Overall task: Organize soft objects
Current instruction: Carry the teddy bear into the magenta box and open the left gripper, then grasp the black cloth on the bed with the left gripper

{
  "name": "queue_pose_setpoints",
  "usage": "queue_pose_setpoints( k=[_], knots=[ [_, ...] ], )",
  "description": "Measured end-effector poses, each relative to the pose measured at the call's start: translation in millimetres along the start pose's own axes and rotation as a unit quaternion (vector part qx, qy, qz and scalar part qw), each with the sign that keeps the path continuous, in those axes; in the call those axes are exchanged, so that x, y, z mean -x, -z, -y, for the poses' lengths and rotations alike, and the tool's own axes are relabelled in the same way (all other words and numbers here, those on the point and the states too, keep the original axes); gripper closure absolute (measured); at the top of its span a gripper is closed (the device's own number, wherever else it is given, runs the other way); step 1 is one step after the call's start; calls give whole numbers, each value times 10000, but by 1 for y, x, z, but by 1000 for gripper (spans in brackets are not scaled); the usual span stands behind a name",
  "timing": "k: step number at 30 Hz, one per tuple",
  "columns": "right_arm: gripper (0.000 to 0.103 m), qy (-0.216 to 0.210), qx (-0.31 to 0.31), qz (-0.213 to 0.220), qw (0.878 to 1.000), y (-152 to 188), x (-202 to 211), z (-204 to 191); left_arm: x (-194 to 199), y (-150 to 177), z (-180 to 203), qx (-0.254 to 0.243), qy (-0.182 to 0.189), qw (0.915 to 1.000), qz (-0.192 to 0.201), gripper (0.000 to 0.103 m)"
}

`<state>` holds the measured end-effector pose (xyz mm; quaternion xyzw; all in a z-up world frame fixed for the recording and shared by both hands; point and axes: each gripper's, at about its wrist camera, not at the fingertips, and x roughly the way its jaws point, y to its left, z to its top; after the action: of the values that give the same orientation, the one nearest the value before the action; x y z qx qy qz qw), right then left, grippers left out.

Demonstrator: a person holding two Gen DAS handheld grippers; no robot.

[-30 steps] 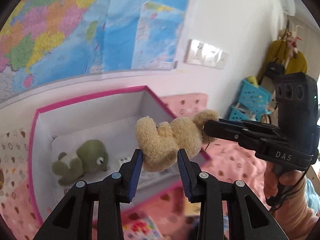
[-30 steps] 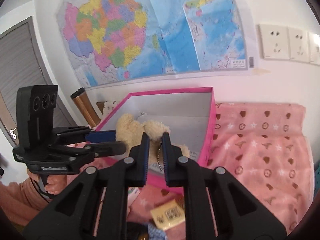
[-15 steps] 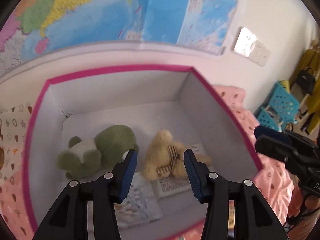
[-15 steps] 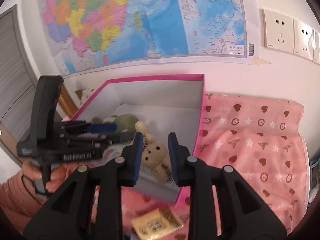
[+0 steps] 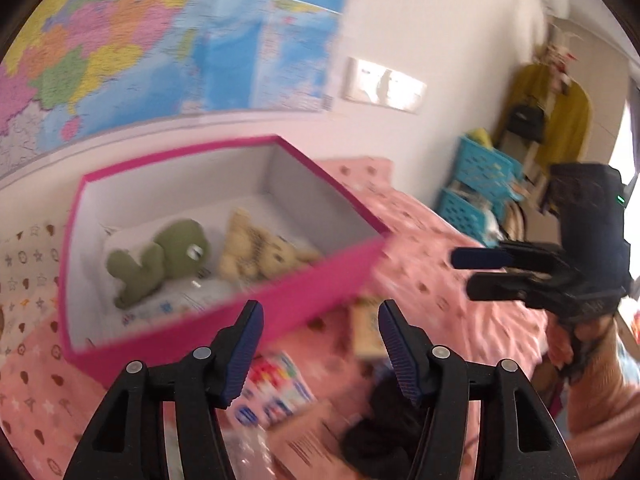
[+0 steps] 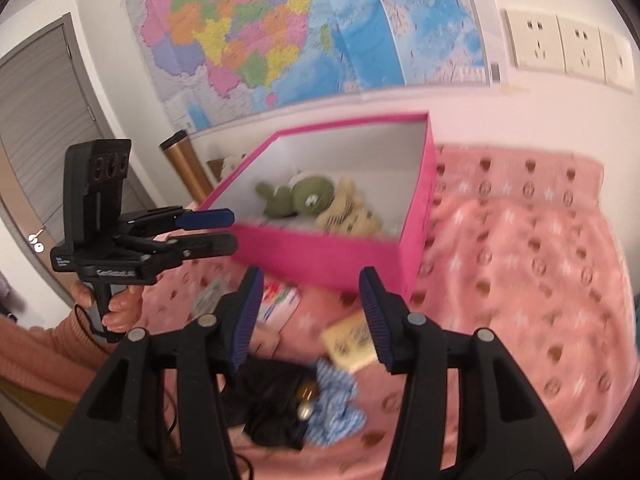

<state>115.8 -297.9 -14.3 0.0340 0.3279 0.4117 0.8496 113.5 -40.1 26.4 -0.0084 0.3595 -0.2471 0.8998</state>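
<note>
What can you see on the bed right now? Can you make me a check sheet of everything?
Surface: pink patterned blanket, rumpled.
Job's things: green plush toy and tan teddy bear lie side by side inside the pink box, on some paper packets.
Clutter: black cloth, blue striped cloth, yellow packet, colourful packet, all on the blanket in front of the box.
Grippers: left gripper and right gripper both open, jaws just widened, nothing between them.
Cables: thin black cord at the left hand.
Surroundings: wall map, sockets, blue baskets.
</note>
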Motion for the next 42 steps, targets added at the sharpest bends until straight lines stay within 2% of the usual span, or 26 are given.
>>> queue_pose_setpoints(
  k=[6,9,12,14,18,25,34,37,40,42],
  knots=[
    [51,-193,-107,-415,9989,44,-8,-8,-12,42,25,-300,191,9981,-505,41],
    [51,-149,-24,-674,9976,61,-22,-18,-20,60,28,-252,267,9964,-767,41],
    [54,-306,12,-905,9954,71,-39,-25,-25,76,31,-195,268,9948,-966,41],
    [55,-223,11,-975,9950,74,-48,-27,-26,84,31,-154,296,9939,-1053,41],
    [55,165,32,-930,9955,73,-61,-25,-30,96,28,-46,395,9917,-1223,41],
    [51,166,27,-1039,9944,76,-74,-20,-35,99,33,-134,547,9900,-1293,41],
    [51,108,-504,-776,9957,93,-25,-20,-42,97,41,-319,545,9891,-1333,41],
    [51,-35,-818,-897,9926,105,-23,-19,-44,95,41,-331,607,9883,-1359,44],
    [51,-87,-1133,-1004,9884,116,-32,-13,-50,96,44,-371,657,9863,-1464,56],
    [56,-129,-1277,-985,9868,118,-40,-10,-53,96,47,-404,663,9853,-1522,65]
  ],
)
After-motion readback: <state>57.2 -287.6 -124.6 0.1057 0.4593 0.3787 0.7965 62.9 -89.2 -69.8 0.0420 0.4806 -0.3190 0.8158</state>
